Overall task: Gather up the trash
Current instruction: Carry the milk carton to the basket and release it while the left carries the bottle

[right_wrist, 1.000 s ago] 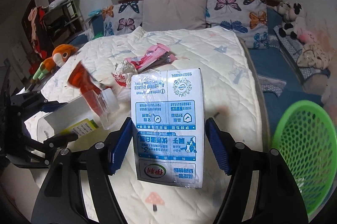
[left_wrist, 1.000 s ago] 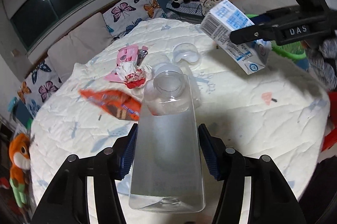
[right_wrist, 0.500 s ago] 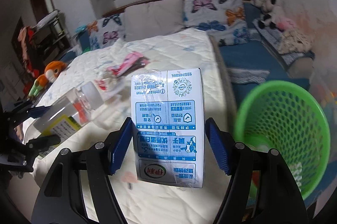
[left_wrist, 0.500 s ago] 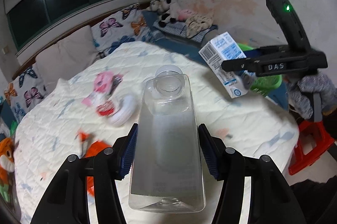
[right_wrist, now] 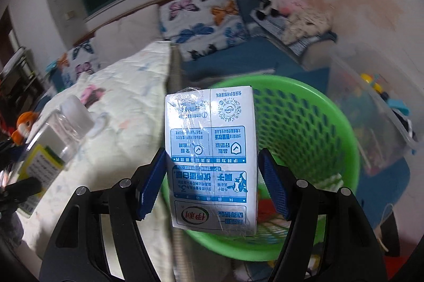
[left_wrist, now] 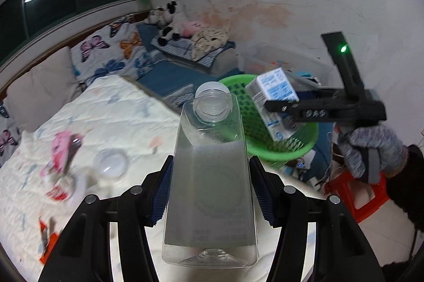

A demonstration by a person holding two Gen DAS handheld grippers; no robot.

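Left gripper [left_wrist: 210, 192] clamping clear plastic bottle [left_wrist: 209, 170] between blue pads, cap end pointing away over bed edge. Right gripper [right_wrist: 212, 176] squeezing blue-and-white milk carton [right_wrist: 212, 157], carton hanging above green basket [right_wrist: 318, 128]. Basket sitting on floor just beside bed [left_wrist: 92, 128]. Pink wrapper [left_wrist: 62, 149], clear lid [left_wrist: 110, 164], orange packet [left_wrist: 46, 246] lying on quilt.

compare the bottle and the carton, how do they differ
The bottle is clear plastic with a white cap; the carton is opaque white card with blue print. The bottle sits in the left gripper, the carton in the right gripper. Both are clamped between blue pads near the green basket.
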